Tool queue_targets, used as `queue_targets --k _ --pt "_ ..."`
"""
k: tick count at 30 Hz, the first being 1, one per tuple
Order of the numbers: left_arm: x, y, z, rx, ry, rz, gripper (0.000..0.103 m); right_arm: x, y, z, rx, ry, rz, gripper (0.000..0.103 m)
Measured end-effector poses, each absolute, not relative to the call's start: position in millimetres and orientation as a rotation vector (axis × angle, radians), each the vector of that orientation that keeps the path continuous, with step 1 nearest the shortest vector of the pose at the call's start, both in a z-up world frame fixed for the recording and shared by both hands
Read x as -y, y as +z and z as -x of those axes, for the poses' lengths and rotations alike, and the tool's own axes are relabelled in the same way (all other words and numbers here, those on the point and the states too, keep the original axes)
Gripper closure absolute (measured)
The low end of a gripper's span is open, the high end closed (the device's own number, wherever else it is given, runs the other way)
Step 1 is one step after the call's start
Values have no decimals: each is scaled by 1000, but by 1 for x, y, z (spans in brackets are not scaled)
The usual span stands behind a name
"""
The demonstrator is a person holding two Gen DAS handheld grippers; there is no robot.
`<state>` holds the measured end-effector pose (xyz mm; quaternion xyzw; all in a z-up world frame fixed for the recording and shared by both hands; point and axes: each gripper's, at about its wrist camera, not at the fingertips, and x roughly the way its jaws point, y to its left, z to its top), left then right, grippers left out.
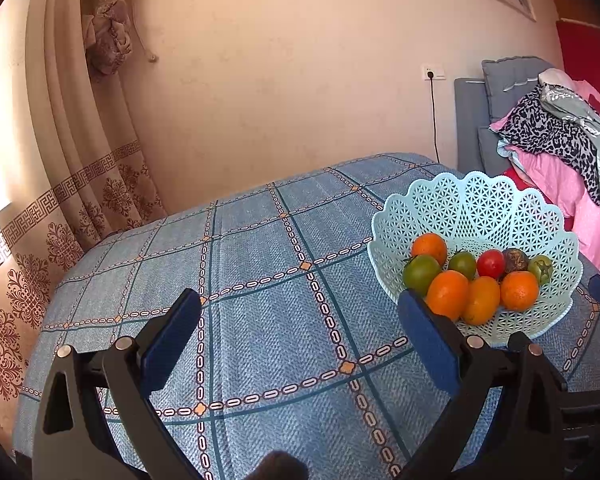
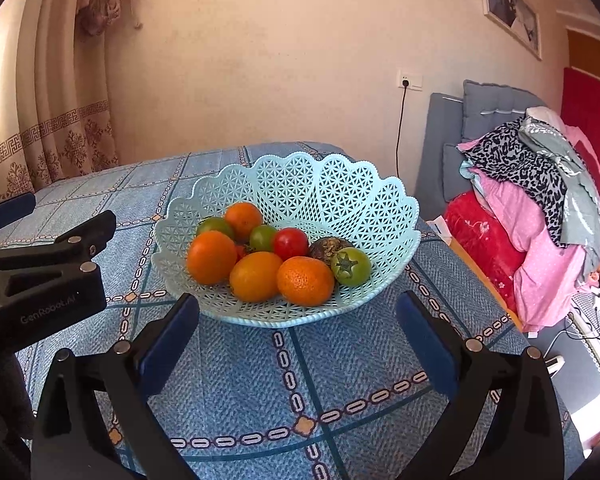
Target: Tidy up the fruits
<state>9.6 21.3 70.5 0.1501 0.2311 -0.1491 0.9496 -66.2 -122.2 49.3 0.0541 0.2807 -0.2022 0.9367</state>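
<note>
All fruit I can see already sits in the basket (image 2: 340,200) on the desk (image 2: 260,380), none loose, so task looks about done; left gripper (image 1: 300,332) and right gripper (image 2: 298,332) jaws apart, empty.

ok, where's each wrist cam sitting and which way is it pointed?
Left wrist: on the open left gripper, looking across the blue checked tablecloth; light-blue lattice plastic basket ahead-right.
Right wrist: on the open right gripper, facing the basket head-on; the left gripper's black body shows at left.
Shared: basket of fruit, tablecloth, beige wall, clothes pile.
</note>
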Motion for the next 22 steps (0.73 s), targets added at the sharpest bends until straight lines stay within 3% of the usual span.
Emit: queue_targets --k 22 --pt "-22 69 -7 -487 -287 -308 3 128 43 62 -612 -402 -133 5"
